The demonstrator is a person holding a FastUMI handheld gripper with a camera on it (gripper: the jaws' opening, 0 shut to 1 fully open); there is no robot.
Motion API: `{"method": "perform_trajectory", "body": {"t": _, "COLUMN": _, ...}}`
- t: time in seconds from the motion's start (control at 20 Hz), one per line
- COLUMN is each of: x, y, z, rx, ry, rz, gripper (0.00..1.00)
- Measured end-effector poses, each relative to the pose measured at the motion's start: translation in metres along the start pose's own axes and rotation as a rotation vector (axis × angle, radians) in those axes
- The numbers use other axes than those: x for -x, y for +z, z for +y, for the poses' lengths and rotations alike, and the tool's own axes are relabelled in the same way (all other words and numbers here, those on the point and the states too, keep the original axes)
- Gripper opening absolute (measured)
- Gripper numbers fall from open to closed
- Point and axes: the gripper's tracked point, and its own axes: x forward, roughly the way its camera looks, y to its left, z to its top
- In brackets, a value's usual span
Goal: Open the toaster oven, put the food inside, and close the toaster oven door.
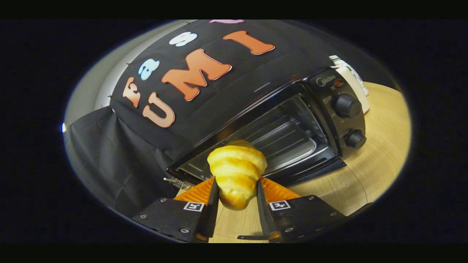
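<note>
We note glossy black casing on the toaster oven (292, 120), bright metal rack bars inside. The bread roll (237, 171), pressed between both fingers of the gripper (237, 190), looks glazed and smooth. At five o'clock, the table (380, 153) shows pale matt wood grain. Behind, at ten o'clock, creased matt black cloth (106, 157).

The hand-held gripper (237, 190) has ribbed finger faces, dark screwed mounting plates, and a square black-and-white marker on each
</note>
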Motion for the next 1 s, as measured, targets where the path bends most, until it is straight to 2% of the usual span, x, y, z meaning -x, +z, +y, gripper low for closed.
{"method": "perform_trajectory", "body": {"t": 0.3, "x": -0.033, "y": 0.011, "z": -0.008, "rx": 0.040, "ry": -0.055, "rz": -0.014, "gripper": 0.50}}
{"method": "perform_trajectory", "body": {"t": 0.6, "x": -0.056, "y": 0.022, "z": -0.027, "rx": 0.186, "ry": -0.155, "rz": -0.071, "gripper": 0.50}}
{"method": "perform_trajectory", "body": {"t": 0.85, "x": -0.046, "y": 0.020, "z": -0.028, "rx": 0.321, "ry": -0.183, "rz": -0.078, "gripper": 0.67}}
{"method": "perform_trajectory", "body": {"t": 1.0, "x": -0.028, "y": 0.025, "z": -0.029, "rx": 0.398, "ry": -0.184, "rz": -0.084, "gripper": 0.72}}
